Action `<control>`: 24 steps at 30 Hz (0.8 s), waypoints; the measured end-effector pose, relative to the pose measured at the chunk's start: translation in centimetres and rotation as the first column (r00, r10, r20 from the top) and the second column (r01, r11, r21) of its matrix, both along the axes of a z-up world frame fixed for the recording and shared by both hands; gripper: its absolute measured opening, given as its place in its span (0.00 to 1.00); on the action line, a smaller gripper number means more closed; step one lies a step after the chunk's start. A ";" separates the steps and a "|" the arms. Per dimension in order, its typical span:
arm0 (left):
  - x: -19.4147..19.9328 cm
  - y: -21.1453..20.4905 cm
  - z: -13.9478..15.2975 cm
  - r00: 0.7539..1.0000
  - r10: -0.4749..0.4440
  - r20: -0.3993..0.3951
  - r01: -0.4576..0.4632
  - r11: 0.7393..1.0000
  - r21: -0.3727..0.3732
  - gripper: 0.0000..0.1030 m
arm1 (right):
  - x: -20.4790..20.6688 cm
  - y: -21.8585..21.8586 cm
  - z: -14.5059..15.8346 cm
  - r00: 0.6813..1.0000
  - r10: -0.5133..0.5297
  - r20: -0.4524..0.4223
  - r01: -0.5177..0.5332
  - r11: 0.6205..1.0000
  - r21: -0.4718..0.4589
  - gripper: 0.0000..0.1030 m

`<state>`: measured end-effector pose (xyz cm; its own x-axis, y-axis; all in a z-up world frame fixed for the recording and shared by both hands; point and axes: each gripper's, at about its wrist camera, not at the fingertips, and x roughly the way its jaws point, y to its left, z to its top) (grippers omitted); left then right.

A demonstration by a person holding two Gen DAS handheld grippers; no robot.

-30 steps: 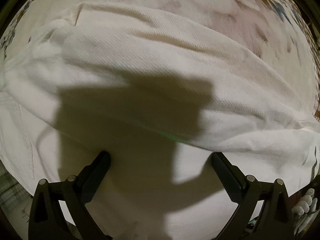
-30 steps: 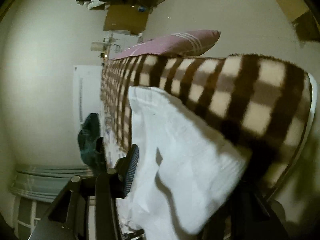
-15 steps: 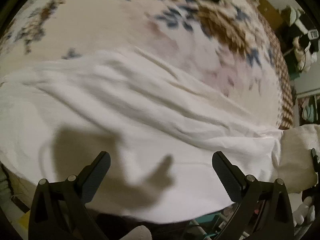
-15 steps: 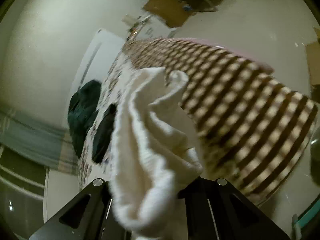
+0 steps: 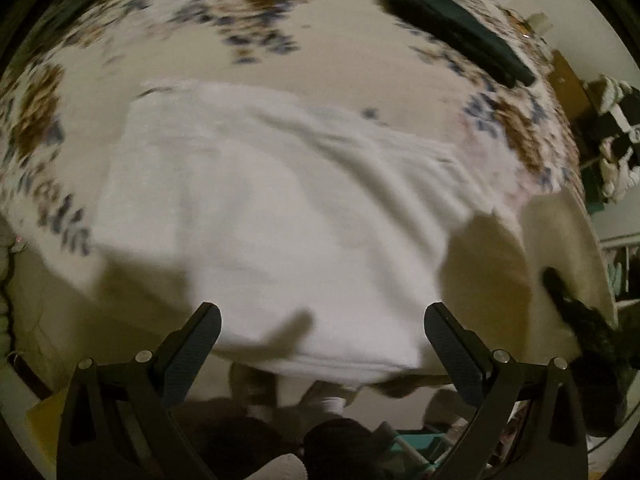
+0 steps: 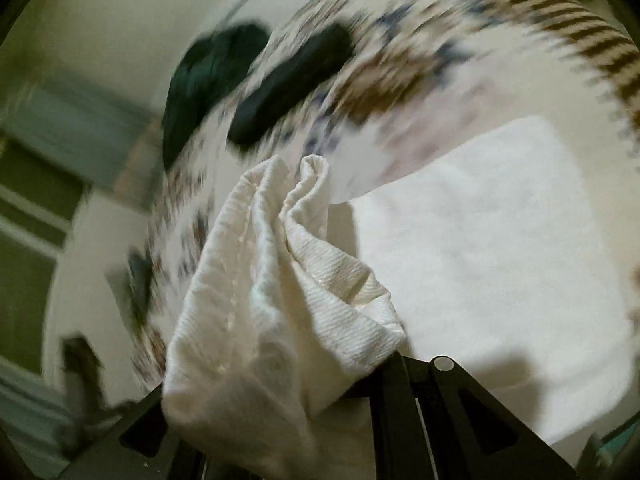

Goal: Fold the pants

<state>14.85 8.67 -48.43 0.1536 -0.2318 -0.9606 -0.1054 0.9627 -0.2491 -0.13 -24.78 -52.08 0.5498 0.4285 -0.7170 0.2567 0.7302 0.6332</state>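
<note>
White pants lie spread on a flower-print bed. My left gripper hovers above their near edge, open, with nothing between its fingers. In the right wrist view my right gripper is shut on a bunched end of the white pants, which rises crumpled in front of the lens and hides the fingertips. The rest of the pants lies flat to the right. At the right of the left wrist view a lifted part of the pants hangs from a dark, blurred shape.
Dark green folded clothes lie at the bed's far side, with a second dark bundle beside them in the right wrist view. A brown checked blanket covers the far end. Floor and clutter show below the bed's near edge.
Both hands have risen and swung across the bed. The right gripper closed on the end of the pants and carried it over the bed. The left gripper stayed open and backed off.
</note>
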 end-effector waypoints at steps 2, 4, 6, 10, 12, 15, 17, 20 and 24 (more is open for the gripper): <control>-0.4 1.2 -0.6 1.000 0.022 -0.012 -0.022 1.000 0.004 1.00 | 0.7 4.1 -2.1 0.996 0.076 -0.042 -0.079 0.995 -0.065 0.08; -0.7 2.6 -1.1 0.999 0.041 -0.021 -0.040 0.999 0.008 1.00 | 1.2 7.0 -3.9 0.987 0.130 -0.095 -0.143 0.978 -0.150 0.10; -0.8 3.4 -1.3 0.998 0.059 -0.021 -0.059 0.998 0.009 1.00 | 2.0 8.9 -5.5 0.969 0.158 -0.188 -0.200 0.952 -0.232 0.14; -0.5 3.9 -1.2 0.996 0.089 -0.004 -0.089 0.996 -0.001 1.00 | 2.5 11.0 -4.9 0.945 0.259 -0.201 -0.284 0.953 -0.104 0.58; -0.1 3.4 -1.1 0.995 0.099 0.010 -0.099 0.995 -0.005 1.00 | 2.2 10.5 -3.7 0.940 0.296 -0.169 -0.295 0.955 0.033 0.58; 0.7 1.5 -1.1 0.996 0.084 0.026 -0.084 0.996 -0.013 1.00 | 0.8 7.1 -2.3 0.958 0.218 -0.184 -0.217 0.976 0.028 0.59; 1.7 -0.7 -1.3 0.998 0.062 0.029 -0.061 0.998 -0.032 1.00 | 0.0 4.0 -1.9 0.962 0.141 -0.234 -0.162 0.984 -0.072 0.59; 3.0 -4.5 -2.3 1.000 -0.002 0.023 0.002 1.000 -0.001 1.00 | -1.3 -1.0 -2.4 0.941 0.016 -0.338 -0.089 0.975 -0.204 0.59; 5.5 -9.9 -4.9 0.997 -0.075 0.011 0.074 0.994 0.081 1.00 | -1.1 -6.7 -4.2 0.892 -0.110 -0.438 -0.035 0.950 -0.311 0.59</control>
